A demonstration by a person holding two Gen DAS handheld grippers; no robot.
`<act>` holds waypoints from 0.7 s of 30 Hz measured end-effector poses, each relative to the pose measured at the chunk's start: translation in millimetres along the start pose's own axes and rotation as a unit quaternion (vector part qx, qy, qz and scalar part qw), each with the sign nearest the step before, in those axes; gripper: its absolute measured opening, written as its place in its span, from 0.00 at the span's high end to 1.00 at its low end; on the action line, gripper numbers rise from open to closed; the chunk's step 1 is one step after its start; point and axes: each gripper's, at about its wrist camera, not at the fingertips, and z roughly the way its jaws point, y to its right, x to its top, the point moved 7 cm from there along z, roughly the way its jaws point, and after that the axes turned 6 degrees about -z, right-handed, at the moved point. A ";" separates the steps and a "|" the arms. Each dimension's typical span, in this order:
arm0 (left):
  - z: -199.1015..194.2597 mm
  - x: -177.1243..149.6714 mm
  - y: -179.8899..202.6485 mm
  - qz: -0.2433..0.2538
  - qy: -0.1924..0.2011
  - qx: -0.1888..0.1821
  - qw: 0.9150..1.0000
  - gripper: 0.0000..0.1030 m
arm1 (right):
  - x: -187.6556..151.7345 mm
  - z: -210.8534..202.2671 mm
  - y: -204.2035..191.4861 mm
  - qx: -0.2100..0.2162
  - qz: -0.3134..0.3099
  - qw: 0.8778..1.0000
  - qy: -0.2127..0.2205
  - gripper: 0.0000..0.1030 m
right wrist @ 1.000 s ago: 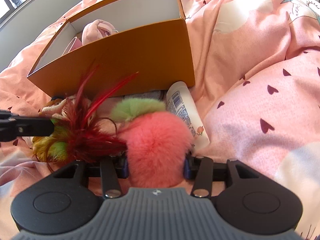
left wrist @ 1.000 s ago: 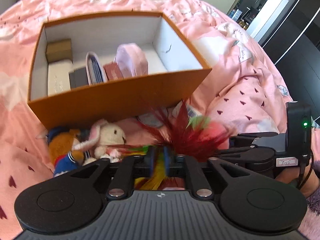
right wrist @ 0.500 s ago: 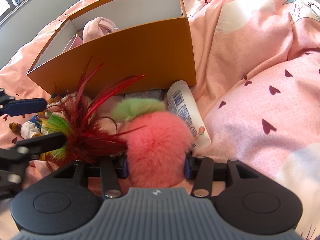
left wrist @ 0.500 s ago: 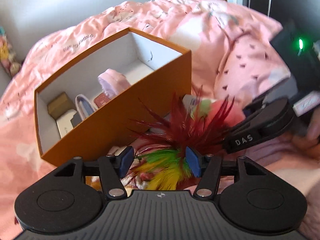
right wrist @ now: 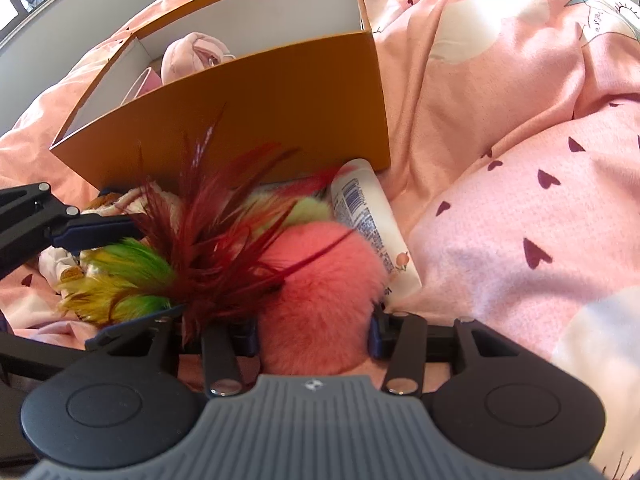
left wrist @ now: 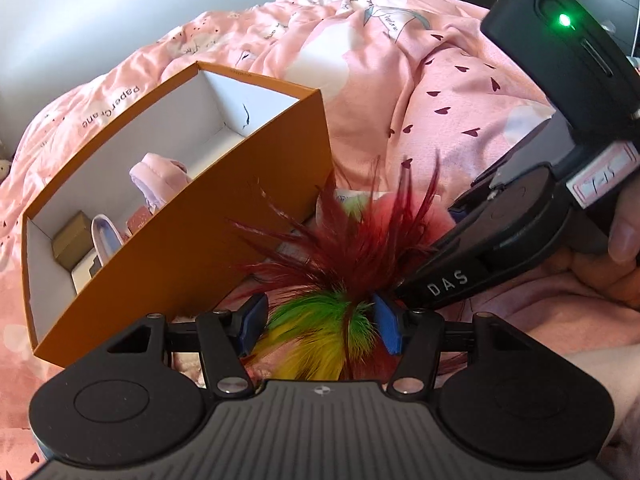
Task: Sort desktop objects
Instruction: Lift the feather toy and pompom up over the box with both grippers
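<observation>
From the left wrist view, the left hand-held gripper (left wrist: 320,326) stood with its jaws spread around the yellow-green base of the feather toy (left wrist: 320,280), pads not pressing on it. The toy lay on the bed just in front of the orange box (left wrist: 192,256). A good grasp would probably close on the dense base, not the loose red plumes, then lift clear of the box wall before dropping it inside.

From the right wrist view, the right hand-held gripper (right wrist: 314,334) was clamped on the pink fluffy ball (right wrist: 320,280), beside a white tube (right wrist: 372,224). It seemed best to keep that hand steady so the feathers would not snag.
</observation>
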 end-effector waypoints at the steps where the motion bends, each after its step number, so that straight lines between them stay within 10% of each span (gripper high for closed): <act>1: -0.8 -0.1 1.3 0.004 0.003 -0.003 1.000 0.36 | 0.6 -1.7 0.7 0.006 0.006 1.000 0.003 0.52; 11: 4.0 -1.8 9.4 0.018 -0.006 -0.028 0.999 0.37 | 5.3 -3.9 -9.9 0.021 0.020 1.000 0.007 0.50; 15: 5.5 -2.5 6.6 0.007 -0.008 -0.029 1.000 0.69 | 10.5 -4.3 -8.1 0.021 0.014 1.000 0.010 0.47; 21: 0.8 -2.2 -0.8 -0.020 0.000 -0.035 0.999 0.90 | 14.7 -3.1 -14.2 0.029 0.023 0.999 0.013 0.46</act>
